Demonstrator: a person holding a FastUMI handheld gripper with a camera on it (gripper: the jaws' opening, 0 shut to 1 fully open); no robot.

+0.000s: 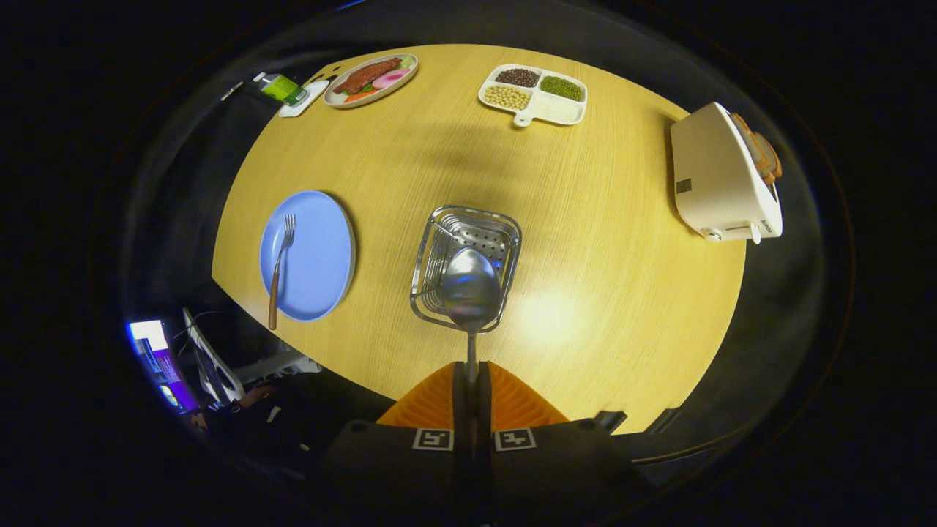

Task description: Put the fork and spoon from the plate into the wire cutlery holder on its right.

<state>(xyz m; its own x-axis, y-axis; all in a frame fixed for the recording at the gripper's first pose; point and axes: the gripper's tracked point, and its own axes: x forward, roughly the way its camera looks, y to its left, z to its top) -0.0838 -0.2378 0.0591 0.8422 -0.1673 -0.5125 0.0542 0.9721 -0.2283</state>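
My gripper [472, 369] is shut on the handle of a metal spoon [470, 290], whose bowl sticks out just ahead of the fingers. The spoon hangs high above the wire cutlery holder [500, 225], its bowl covering the holder's near rim. To the left of the holder lies a blue plate [322, 256] near the table's edge. A fork [280, 262] with a wooden handle rests on the plate's left side, tines pointing away from me.
On the round wooden table [585, 293], a white toaster [721, 179] with bread stands at the right. A divided tray of beans [534, 94] and an oval dish of food [371, 79] sit at the far side. A person's hand [252, 399] shows below the table's left edge.
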